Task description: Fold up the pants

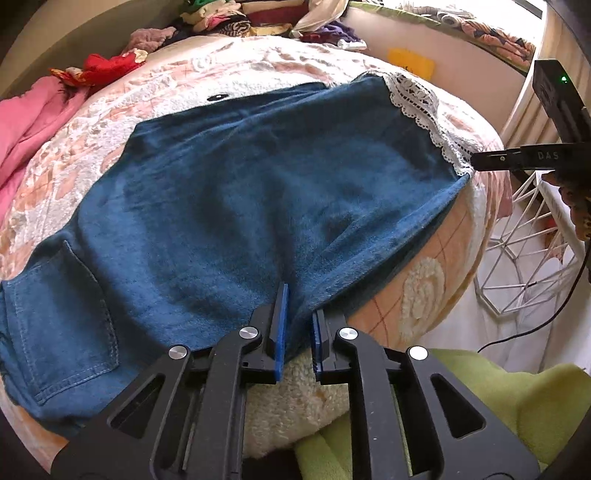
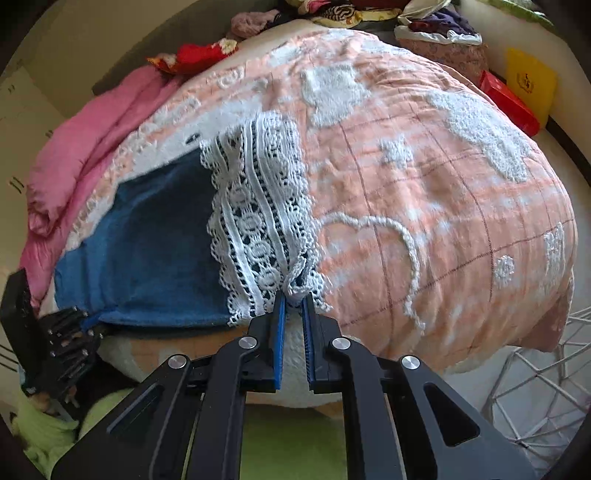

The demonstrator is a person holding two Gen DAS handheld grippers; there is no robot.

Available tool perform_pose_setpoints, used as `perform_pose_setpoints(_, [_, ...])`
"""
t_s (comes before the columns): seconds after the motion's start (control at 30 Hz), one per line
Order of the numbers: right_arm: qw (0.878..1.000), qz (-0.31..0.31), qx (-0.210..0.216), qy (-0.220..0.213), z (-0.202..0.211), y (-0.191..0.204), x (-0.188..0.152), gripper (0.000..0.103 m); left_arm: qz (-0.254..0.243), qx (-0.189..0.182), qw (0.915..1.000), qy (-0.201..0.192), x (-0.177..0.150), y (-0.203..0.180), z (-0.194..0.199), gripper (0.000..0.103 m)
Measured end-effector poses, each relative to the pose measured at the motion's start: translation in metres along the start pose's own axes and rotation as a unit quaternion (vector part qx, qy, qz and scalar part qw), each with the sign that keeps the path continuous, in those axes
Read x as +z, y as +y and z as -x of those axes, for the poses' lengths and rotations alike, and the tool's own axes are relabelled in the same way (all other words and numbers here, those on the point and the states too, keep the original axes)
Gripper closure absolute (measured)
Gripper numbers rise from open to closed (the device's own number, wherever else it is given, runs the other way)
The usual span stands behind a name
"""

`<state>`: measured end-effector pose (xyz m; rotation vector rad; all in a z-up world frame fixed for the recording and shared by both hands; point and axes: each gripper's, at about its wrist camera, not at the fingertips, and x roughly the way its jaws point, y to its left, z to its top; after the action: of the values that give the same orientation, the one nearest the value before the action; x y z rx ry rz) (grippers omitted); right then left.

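Pants: I see the blue denim pants (image 1: 229, 192) spread flat on the bed, back pocket towards the left of my left view, lace hem at the far right
Lace hem: white lace trim (image 2: 258, 214) edges the leg end, lying on the bedspread
Left tongs: my left tongs (image 1: 299, 306) are clamped on the near edge of the denim, cloth pinched between the blue pads, fingers nearly together
Right tongs: my right tongs (image 2: 293, 295) are closed on the near corner of the lace, a little bunch of it caught at the tips
Cross view: from the left camera the right tongs reach in from the right edge and meet the lace corner; from the right camera the left tongs sit at the lower left, at the denim edge
Bed: peach bedspread (image 2: 424, 192) with white tufted shapes, rounded by the lens
Beside the pants: pink cloth (image 1: 22, 125) on the left of the bed, well apart from both tongs
Far end: a heap of mixed clothes (image 1: 236, 18)
Floor side: white wire basket (image 1: 517, 254) at the right, off the bed
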<state>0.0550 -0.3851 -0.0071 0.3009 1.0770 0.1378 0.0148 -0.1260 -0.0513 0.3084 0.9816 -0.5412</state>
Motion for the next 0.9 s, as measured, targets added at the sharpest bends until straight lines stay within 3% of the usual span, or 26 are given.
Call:
perform_pose_setpoints(0.07, [1.000, 0.008, -0.007, 0.004, 0.002, 0.001, -0.001, 0.090, 0.000, -0.005, 1.0000, 0.001, 0.000, 0.000, 0.000, 0.095])
perform_pose_setpoints(0.1, [1.000, 0.013, -0.014, 0.001, 0.008, 0.003, 0.000, 0.084, 0.000, -0.007, 1.0000, 0.000, 0.000, 0.000, 0.001, 0.088])
perform_pose_setpoints(0.13, [1.000, 0.018, -0.022, -0.009, 0.015, 0.004, 0.002, 0.078, 0.001, -0.014, 0.9999, 0.000, 0.000, 0.000, 0.004, 0.069])
perform_pose_setpoints(0.2, [0.998, 0.031, -0.036, -0.045, 0.033, 0.007, 0.008, 0.071, 0.002, -0.025, 0.9997, -0.005, -0.001, 0.001, 0.013, 0.056])
perform_pose_setpoints(0.3, [0.993, 0.059, -0.039, -0.093, 0.051, 0.018, 0.020, 0.068, 0.015, -0.032, 0.9986, -0.038, 0.003, 0.012, 0.038, 0.056])
perform_pose_setpoints(0.43, [0.988, 0.109, -0.021, -0.111, 0.044, 0.044, 0.034, 0.068, 0.036, 0.006, 0.9968, -0.071, 0.021, 0.038, 0.058, 0.055])
perform_pose_setpoints(0.7, [0.982, 0.178, 0.006, -0.065, -0.015, 0.083, 0.045, 0.067, 0.084, 0.043, 0.9941, -0.054, 0.088, 0.100, 0.020, 0.055])
perform_pose_setpoints(0.77, [0.982, 0.179, 0.001, -0.052, -0.024, 0.081, 0.041, 0.066, 0.098, 0.044, 0.9932, -0.044, 0.104, 0.115, 0.001, 0.052])
perform_pose_setpoints(0.83, [0.984, 0.172, 0.000, -0.043, -0.030, 0.075, 0.039, 0.064, 0.116, 0.043, 0.9918, -0.030, 0.112, 0.127, -0.015, 0.041])
perform_pose_setpoints(0.9, [0.986, 0.162, -0.002, -0.031, -0.037, 0.069, 0.036, 0.062, 0.128, 0.042, 0.9906, -0.019, 0.116, 0.135, -0.029, 0.039])
